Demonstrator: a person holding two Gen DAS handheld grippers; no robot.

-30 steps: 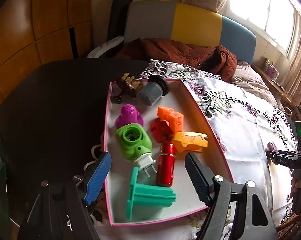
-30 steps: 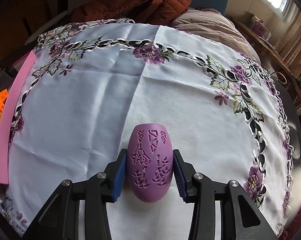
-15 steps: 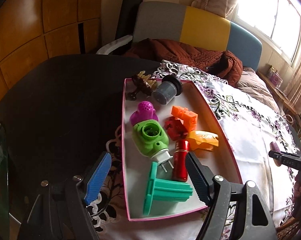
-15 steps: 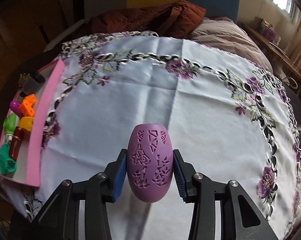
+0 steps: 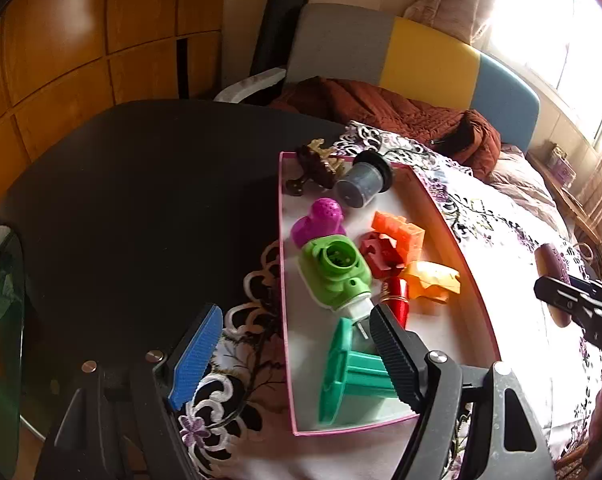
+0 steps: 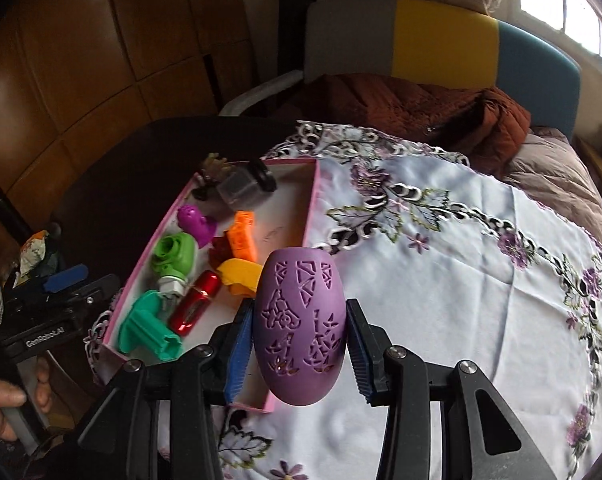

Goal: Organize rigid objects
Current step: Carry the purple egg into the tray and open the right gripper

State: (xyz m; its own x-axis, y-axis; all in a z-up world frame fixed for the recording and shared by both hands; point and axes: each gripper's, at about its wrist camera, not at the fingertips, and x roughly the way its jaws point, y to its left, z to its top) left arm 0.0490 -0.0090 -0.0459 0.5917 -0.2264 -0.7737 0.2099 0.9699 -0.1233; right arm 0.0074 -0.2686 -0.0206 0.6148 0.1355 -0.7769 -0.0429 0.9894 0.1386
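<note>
Purple egg [image 6: 299,326] between right fingers [image 6: 359,350]

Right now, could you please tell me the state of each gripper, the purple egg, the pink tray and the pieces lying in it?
Right gripper: shut on the purple egg.
Purple egg: held upright, clear of the cloth, beside the tray.
Left gripper: open, nothing between its fingers.
Pink tray: on the tablecloth, open-topped, partly filled.
Red cylinder: lying on its side in the tray.
Grey cup: tipped on its side.
Green plug piece: lying in the tray, prongs toward the left gripper.
</note>
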